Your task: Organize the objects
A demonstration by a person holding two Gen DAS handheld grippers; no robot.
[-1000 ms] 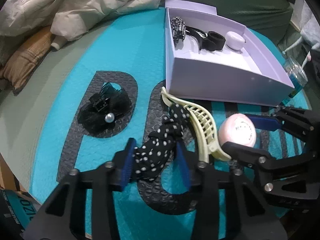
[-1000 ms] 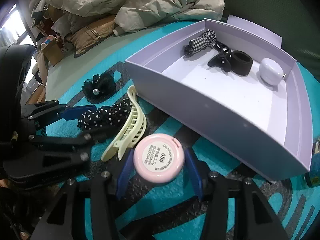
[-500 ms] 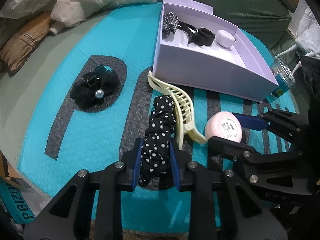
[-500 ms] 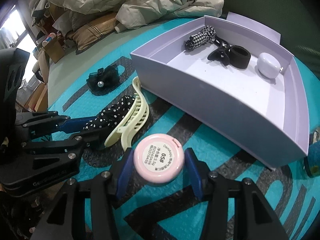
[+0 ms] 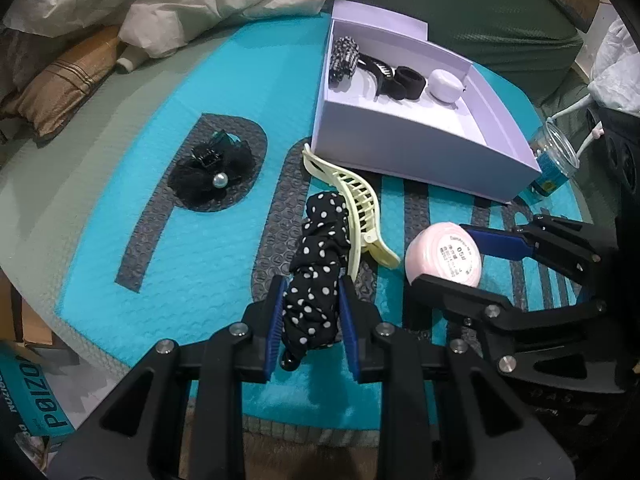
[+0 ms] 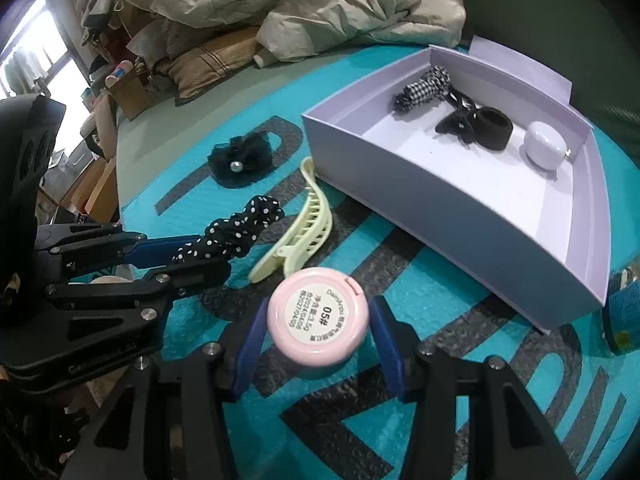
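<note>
Polka-dot fabric first — our left tongs (image 5: 308,312) pinch the black dotted scrunchie (image 5: 318,264), its far end draped toward the cream claw clip (image 5: 356,204) on the teal mat (image 5: 160,248). Our right tongs (image 6: 316,340) squeeze the pink round compact (image 6: 318,322) between blue pads, label up, above the mat. Ahead sits the lilac box (image 6: 440,200), holding a checked scrunchie (image 6: 424,88), black clip, black band and white case — the lace bow (image 6: 240,156) lies apart on the mat.
</note>
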